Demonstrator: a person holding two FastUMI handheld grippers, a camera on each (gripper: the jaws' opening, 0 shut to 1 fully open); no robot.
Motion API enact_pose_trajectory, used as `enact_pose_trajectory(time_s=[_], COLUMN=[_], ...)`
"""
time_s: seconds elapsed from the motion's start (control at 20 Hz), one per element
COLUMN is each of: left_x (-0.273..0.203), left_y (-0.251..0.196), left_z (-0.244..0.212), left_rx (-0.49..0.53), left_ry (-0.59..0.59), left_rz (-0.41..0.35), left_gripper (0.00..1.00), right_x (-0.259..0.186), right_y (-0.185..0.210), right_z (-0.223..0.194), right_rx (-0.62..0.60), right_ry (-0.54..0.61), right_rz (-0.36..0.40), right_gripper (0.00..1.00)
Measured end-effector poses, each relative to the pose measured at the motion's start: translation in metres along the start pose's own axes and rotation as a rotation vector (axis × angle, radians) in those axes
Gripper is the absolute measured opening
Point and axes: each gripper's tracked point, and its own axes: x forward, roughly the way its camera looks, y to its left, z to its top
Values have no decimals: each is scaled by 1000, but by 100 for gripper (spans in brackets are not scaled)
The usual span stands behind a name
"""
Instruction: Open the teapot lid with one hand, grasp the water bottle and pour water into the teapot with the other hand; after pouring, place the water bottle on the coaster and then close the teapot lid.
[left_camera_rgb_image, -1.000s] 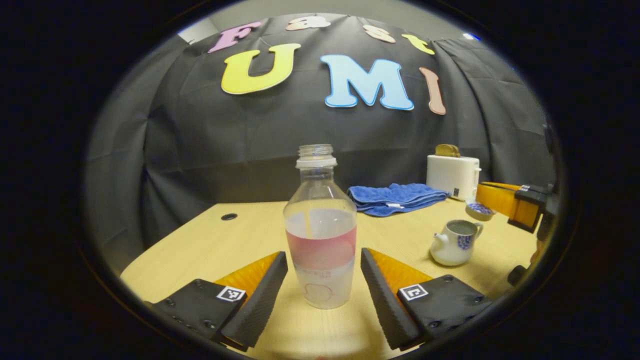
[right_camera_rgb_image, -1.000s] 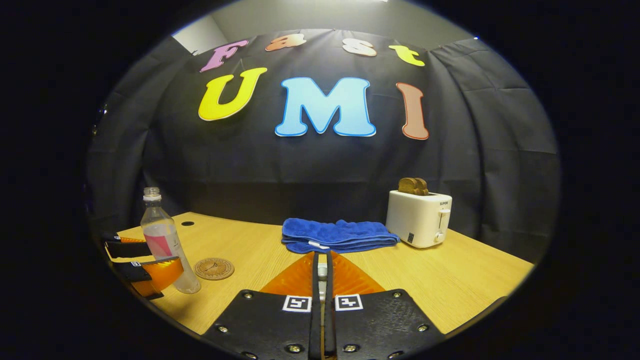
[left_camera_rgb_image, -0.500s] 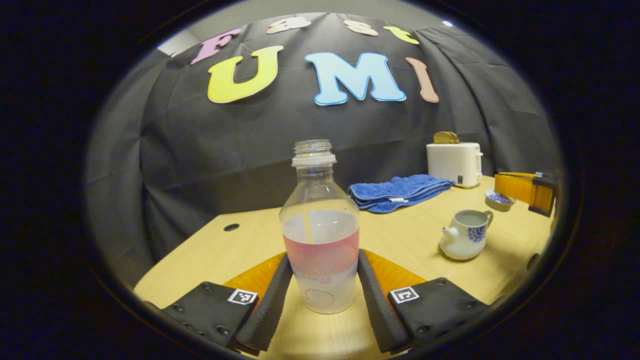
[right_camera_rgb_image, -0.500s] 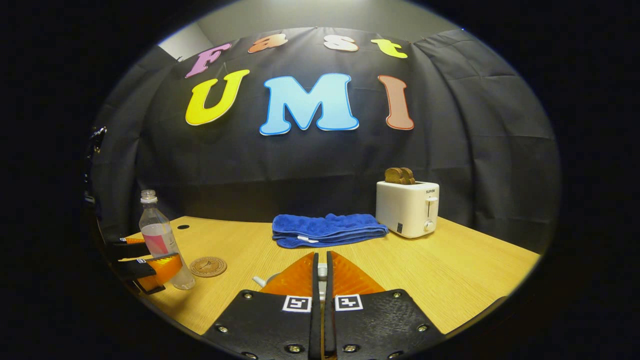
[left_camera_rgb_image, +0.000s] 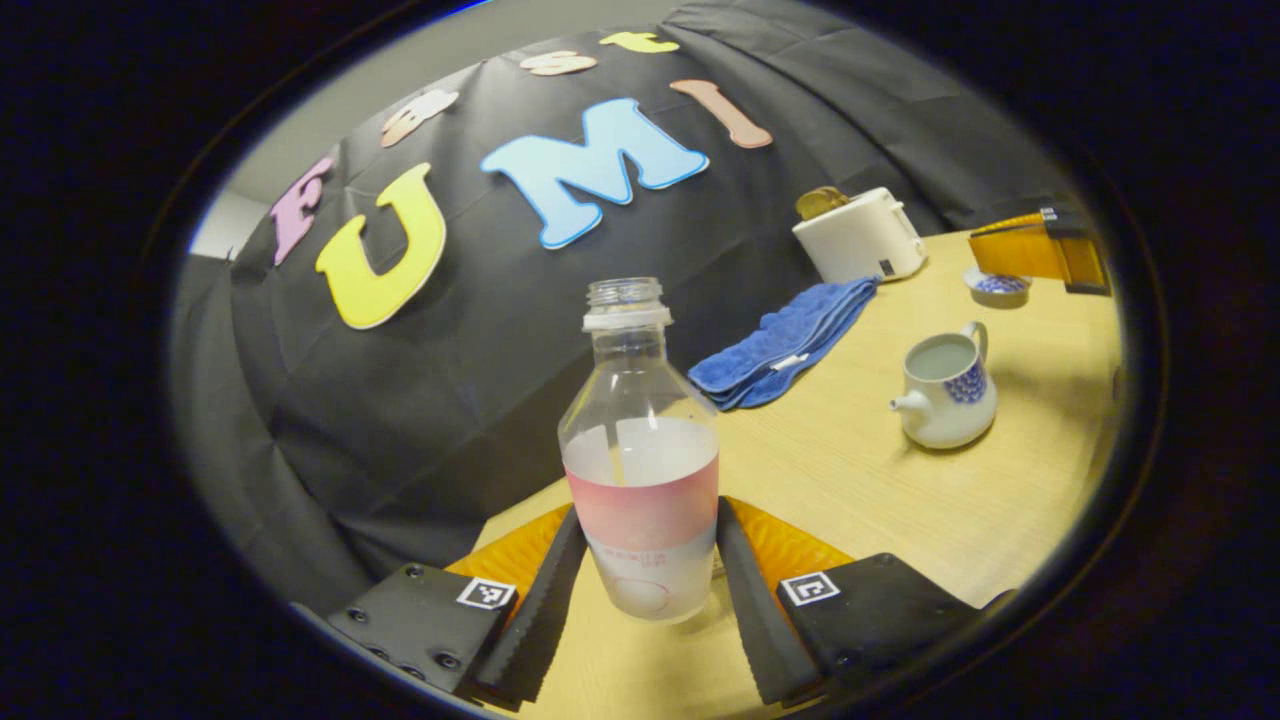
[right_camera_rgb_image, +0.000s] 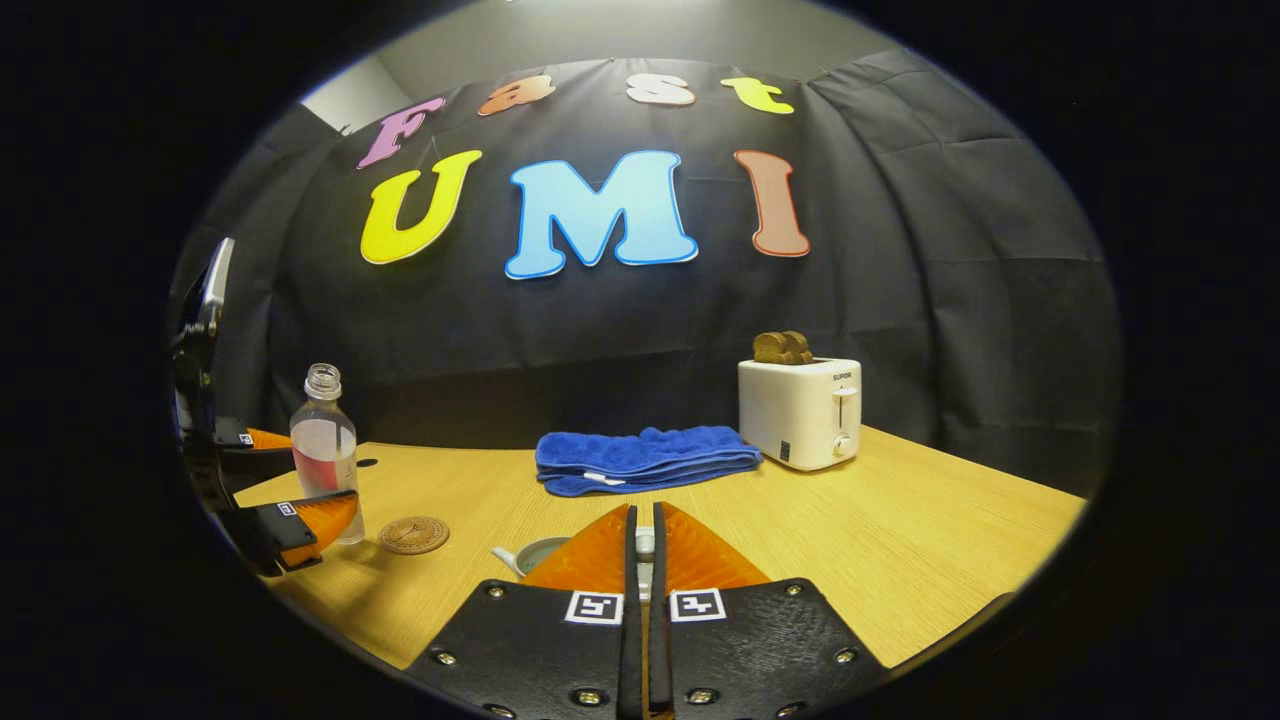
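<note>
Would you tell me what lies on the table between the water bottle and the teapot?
In the left gripper view, bare tabletop lies between the water bottle and the teapot; the blue towel sits farther back, not between them.

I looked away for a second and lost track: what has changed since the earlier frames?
The left gripper closed from an open straddle onto the water bottle, lifted it off the table and tilted toward the open teapot. The right gripper stayed shut, holding the lid beyond the teapot. Coaster, blue towel and toaster did not move.
</note>
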Motion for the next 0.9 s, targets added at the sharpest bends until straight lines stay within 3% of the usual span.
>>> enact_pose_trajectory(time_s=[0.45,0.9], left_x=[8,15], left_y=[-29,-43], left_z=[38,53], left_rx=[388,686], left_ry=[-33,-43], left_rz=[-40,-35], left_gripper=[87,87], right_x=[-11,-20], right_y=[-35,-55], right_z=[-9,-16], right_rx=[10,37], right_ry=[6,8], right_rz=[-60,-97], right_gripper=[3,3])
